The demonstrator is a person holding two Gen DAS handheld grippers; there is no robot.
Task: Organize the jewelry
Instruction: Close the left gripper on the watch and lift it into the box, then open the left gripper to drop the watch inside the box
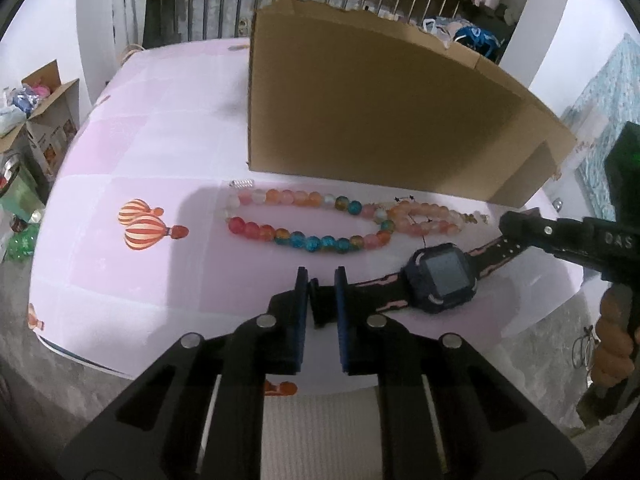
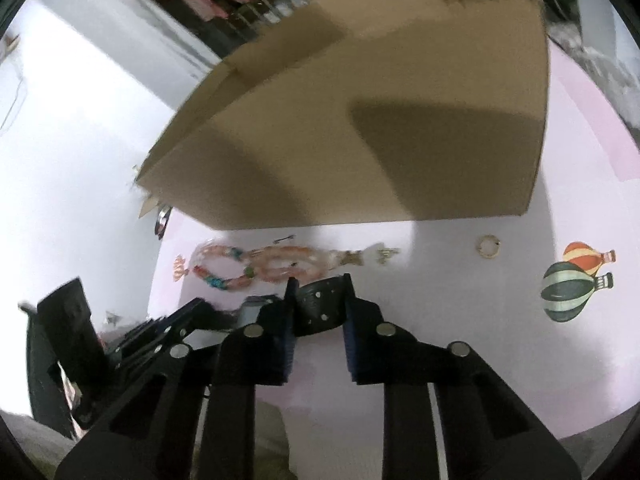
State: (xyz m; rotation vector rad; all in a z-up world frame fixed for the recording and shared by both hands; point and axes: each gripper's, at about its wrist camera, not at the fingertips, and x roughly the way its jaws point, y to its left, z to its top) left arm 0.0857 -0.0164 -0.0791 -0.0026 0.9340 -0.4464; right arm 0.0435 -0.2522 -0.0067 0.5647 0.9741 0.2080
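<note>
Left gripper (image 1: 322, 274) and right gripper (image 2: 319, 284) each pinching a watch (image 1: 440, 276) strap end. Best lifted level, taut, clear of the beads (image 1: 304, 220), toward the box (image 1: 380, 120).

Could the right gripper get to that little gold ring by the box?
Probably not yet: the right gripper is clamped on the watch strap. Otherwise the ring lies in the open, nothing on it.

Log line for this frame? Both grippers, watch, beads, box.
left hand-held gripper: shut on watch strap end | right hand-held gripper: shut on other strap end | bead strands: on table | cardboard box: behind beads
</note>
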